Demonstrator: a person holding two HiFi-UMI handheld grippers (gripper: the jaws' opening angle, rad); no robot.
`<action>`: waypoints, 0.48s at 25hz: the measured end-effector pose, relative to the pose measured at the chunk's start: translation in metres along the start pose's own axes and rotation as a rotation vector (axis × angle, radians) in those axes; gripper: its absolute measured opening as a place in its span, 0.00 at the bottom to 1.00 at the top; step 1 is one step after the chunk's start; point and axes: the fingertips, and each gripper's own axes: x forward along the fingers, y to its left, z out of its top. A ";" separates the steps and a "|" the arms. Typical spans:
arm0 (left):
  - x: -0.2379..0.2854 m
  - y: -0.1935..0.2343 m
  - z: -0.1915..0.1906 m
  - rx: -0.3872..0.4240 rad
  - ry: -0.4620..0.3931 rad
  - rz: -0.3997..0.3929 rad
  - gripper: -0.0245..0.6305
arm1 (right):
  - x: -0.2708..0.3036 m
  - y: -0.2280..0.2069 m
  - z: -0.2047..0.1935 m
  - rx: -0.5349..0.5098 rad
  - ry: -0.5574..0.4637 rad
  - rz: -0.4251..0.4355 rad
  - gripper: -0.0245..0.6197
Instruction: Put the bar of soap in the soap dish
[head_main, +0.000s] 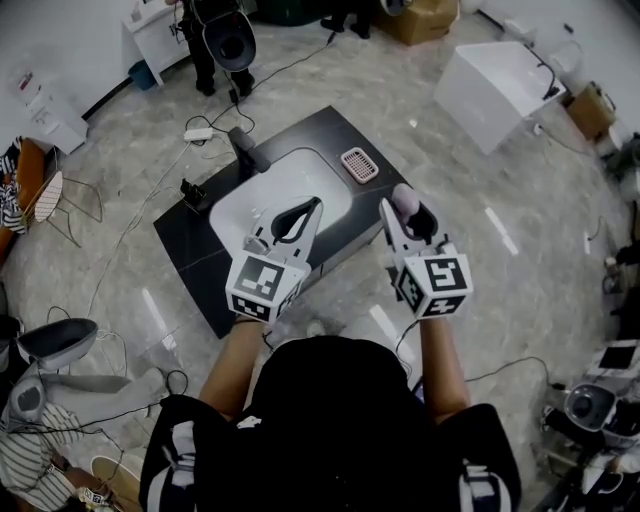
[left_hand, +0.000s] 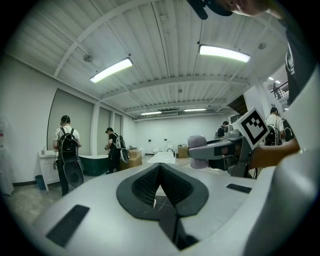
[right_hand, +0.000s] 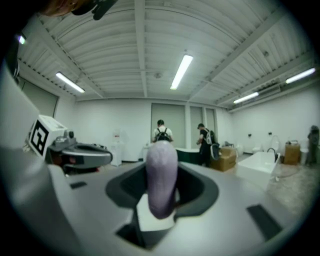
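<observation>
My right gripper (head_main: 402, 206) is shut on a lilac bar of soap (head_main: 405, 199), which stands out past its jaws; in the right gripper view the soap (right_hand: 161, 180) fills the gap between them. The pink grid soap dish (head_main: 360, 165) lies on the black counter (head_main: 200, 262), at the right of the white sink (head_main: 240, 205) and just beyond the soap. My left gripper (head_main: 315, 207) hangs over the sink with its jaws together and nothing in them, seen also in its own view (left_hand: 160, 169). Both grippers are held level, above the counter.
A black faucet (head_main: 245, 148) stands at the sink's far left corner. Cables and a power strip (head_main: 197, 134) lie on the floor behind. A white tub unit (head_main: 495, 90) sits at far right. People with backpacks (left_hand: 66, 150) stand by a green tub.
</observation>
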 end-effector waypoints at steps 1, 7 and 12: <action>0.003 0.003 -0.002 -0.006 0.001 -0.001 0.07 | 0.003 -0.002 0.000 0.000 0.002 -0.002 0.32; 0.018 0.015 -0.010 -0.020 0.010 -0.003 0.07 | 0.021 -0.012 -0.006 0.004 0.017 -0.007 0.32; 0.039 0.028 -0.012 -0.017 0.017 0.023 0.07 | 0.044 -0.027 -0.007 0.006 0.017 0.021 0.32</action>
